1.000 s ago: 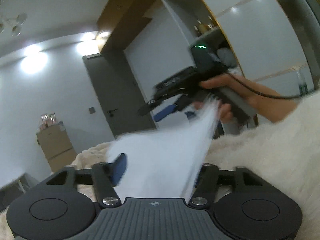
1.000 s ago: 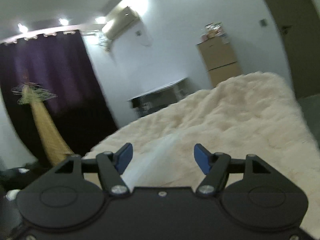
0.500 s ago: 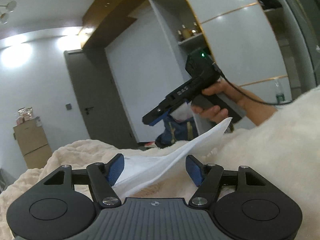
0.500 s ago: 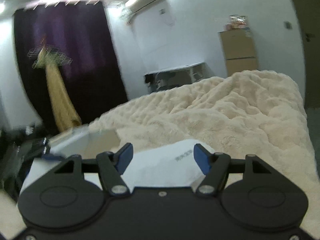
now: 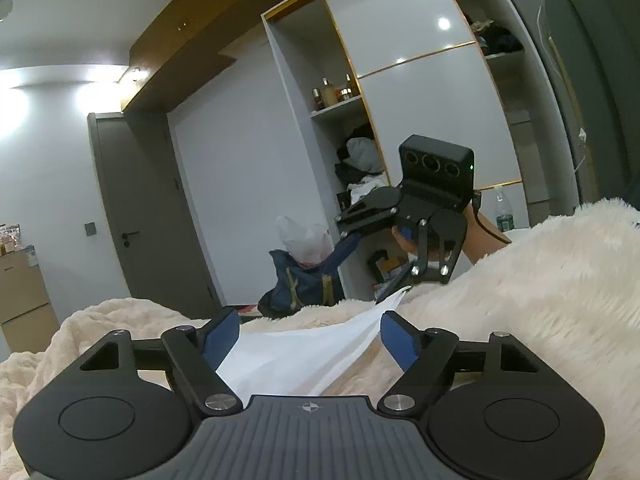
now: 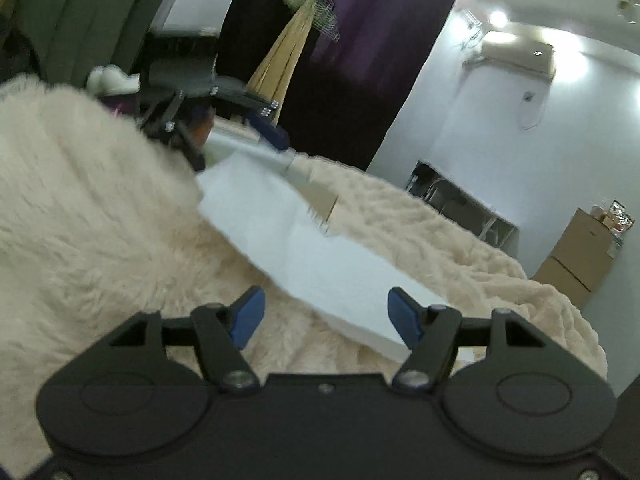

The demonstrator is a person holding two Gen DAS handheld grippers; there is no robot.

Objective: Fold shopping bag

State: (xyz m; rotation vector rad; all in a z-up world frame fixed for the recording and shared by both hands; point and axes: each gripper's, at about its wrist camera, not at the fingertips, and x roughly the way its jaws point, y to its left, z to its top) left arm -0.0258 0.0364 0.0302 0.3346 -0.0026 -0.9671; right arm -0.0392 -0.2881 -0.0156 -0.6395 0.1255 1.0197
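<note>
The white bag point(image 6: 320, 256) lies on the blanket point(image 6: 92, 208). The left gripper point(image 5: 310, 336) is opening astride its near end; the right gripper point(image 6: 324, 312) is unclenched, seemingly not pinching. Release fully, then regrip an edge squarely.

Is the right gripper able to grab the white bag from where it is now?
Probably yes. The right gripper is open, and the white bag lies flat on the fluffy blanket right ahead of its fingertips, with nothing in between.

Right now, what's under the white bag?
The white bag lies on the fluffy cream blanket, which shows all round it. Anything directly beneath the bag is covered.
</note>
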